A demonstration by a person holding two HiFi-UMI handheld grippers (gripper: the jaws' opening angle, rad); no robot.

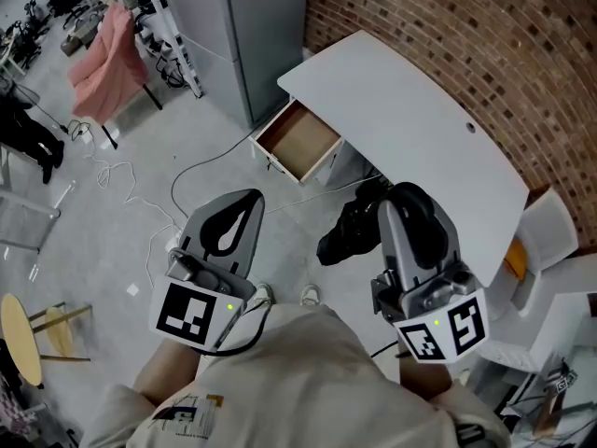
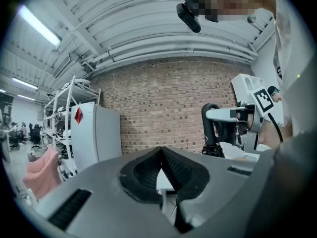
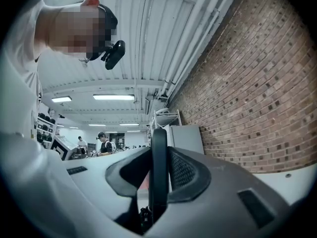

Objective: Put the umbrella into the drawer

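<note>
The black folded umbrella hangs over the floor in front of the white desk. My right gripper is shut on its curved black handle, which stands upright between the pads. The left gripper view shows that handle and the umbrella's bundle below it. The desk's wooden drawer stands pulled open at the desk's left end, beyond both grippers. My left gripper is held level to the left of the umbrella, its tips shut together with nothing between them.
A brick wall runs behind the desk. A grey cabinet stands left of the drawer. Cables lie on the floor, and pink cloth hangs farther left. A wooden stool is near left, white furniture at right.
</note>
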